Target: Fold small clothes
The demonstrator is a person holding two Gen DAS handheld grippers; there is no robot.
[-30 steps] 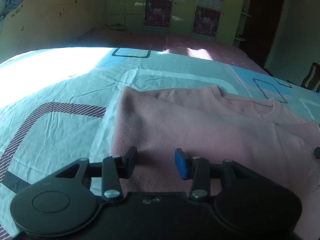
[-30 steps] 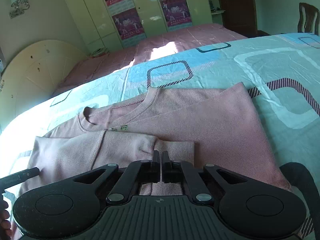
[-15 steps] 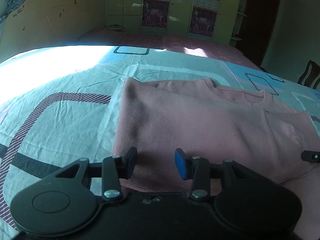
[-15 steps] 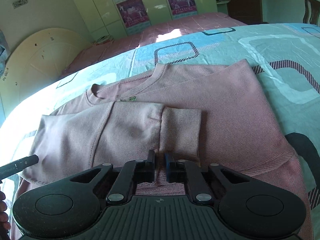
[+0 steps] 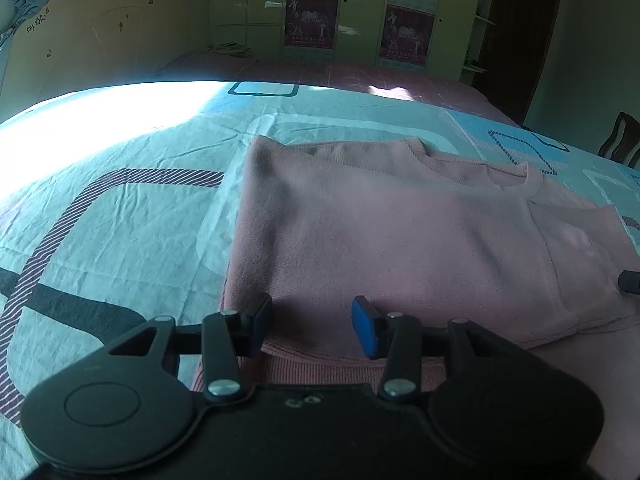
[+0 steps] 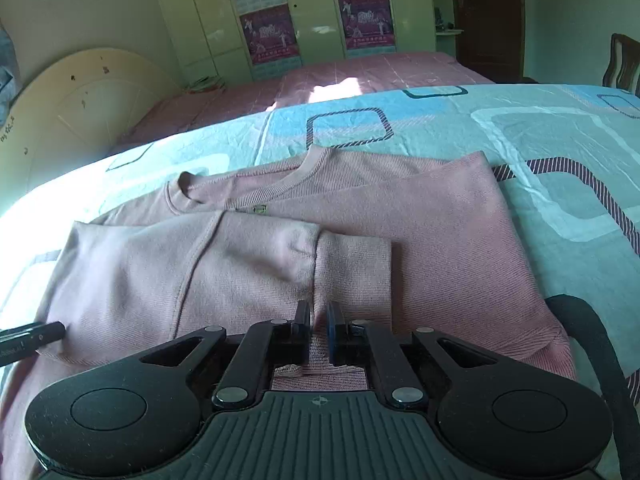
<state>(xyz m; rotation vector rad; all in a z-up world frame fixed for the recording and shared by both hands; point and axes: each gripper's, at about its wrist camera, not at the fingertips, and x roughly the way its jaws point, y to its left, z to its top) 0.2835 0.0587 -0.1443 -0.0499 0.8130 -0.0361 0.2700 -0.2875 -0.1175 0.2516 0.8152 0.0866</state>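
A pink long-sleeved top [image 5: 380,236] lies flat on the patterned bedsheet [image 5: 120,216], its left side folded inward over the body. My left gripper [image 5: 312,324] is open and empty, hovering over the top's hem near its left folded edge. In the right wrist view the top [image 6: 440,240] shows its neckline at the back and a folded sleeve with its cuff [image 6: 352,272] lying across the body. My right gripper [image 6: 319,334] stands with its jaws slightly apart just in front of the cuff, holding nothing.
The bed carries a turquoise sheet [image 6: 540,128] with square patterns; a pink bedspread [image 6: 320,80] lies beyond. A wardrobe with posters [image 6: 272,32] and a headboard [image 6: 80,112] stand at the back. A wooden chair [image 6: 624,60] is at the far right.
My right gripper has let go of the sleeve cuff, its jaws parting slightly, and both grippers have drawn back toward the hem. The sleeve now rests on the top.
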